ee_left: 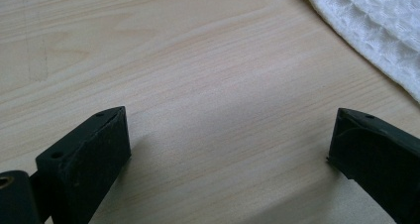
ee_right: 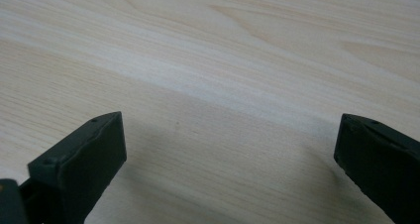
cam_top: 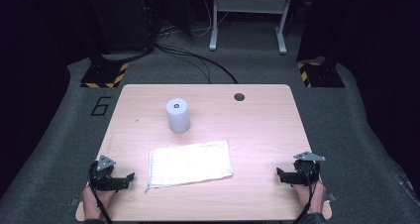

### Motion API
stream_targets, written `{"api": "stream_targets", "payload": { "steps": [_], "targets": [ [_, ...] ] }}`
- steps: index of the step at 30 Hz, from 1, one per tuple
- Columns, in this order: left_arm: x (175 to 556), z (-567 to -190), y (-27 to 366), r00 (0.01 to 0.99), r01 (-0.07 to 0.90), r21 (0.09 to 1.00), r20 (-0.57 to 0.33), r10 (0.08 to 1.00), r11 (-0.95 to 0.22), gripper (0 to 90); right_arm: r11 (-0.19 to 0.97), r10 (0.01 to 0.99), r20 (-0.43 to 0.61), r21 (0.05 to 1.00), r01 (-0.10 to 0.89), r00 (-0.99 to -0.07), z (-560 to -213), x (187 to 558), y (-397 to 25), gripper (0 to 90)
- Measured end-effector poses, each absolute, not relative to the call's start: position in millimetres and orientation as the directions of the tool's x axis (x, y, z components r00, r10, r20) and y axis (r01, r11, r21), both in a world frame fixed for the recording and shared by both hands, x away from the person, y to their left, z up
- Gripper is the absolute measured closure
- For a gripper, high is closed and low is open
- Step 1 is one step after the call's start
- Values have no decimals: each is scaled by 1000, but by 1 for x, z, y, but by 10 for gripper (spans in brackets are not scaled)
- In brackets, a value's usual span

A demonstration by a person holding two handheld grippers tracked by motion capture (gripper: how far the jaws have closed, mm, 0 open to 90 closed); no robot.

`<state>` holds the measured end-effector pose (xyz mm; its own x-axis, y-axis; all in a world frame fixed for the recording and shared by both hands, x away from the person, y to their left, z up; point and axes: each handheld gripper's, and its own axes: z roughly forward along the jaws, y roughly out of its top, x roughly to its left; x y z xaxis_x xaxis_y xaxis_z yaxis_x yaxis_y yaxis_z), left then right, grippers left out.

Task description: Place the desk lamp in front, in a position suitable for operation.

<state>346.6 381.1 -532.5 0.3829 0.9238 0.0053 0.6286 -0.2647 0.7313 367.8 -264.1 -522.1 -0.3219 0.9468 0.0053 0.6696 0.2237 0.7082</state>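
White cloth [cam_top: 190, 163], waffle-textured, spread flat on the near half of the wooden table [cam_top: 267, 130], a little left of centre. Its long axis runs left to right across the table, tilted slightly so that the right end lies a touch farther from the person than the left; the short edges face the two grippers. Nothing rests on it and nothing holds it.

Left gripper [cam_top: 130, 176], lying low over the table near the front left corner, jaws spread wide with bare wood between them. Its tips point rightward toward the cloth's near left corner, which lies just beside them; in the left gripper view the cloth [ee_left: 369, 30] enters at the upper right, ahead of and beyond the right-hand jaw, not between the jaws.

Right gripper [cam_top: 278, 173], near the front right corner, jaws likewise wide apart and empty, tips pointing leftward. A strip of bare table separates it from the cloth's right edge, so the left gripper is judged the nearer of the two.

Pale upright cylinder [cam_top: 178, 115], standing behind the cloth toward the far side, apart from it.

Likely next move: each gripper closes inward along the cloth's long axis to reach a short edge.
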Motion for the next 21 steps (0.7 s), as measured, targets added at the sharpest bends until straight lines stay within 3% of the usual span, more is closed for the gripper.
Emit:
{"api": "stream_targets", "payload": {
  "steps": [21],
  "targets": [
    [347,-533,381,379,629,733,5,925,-261,23,245,908,44,750,614,-416,-476,367,-219,0]
  ]
}}
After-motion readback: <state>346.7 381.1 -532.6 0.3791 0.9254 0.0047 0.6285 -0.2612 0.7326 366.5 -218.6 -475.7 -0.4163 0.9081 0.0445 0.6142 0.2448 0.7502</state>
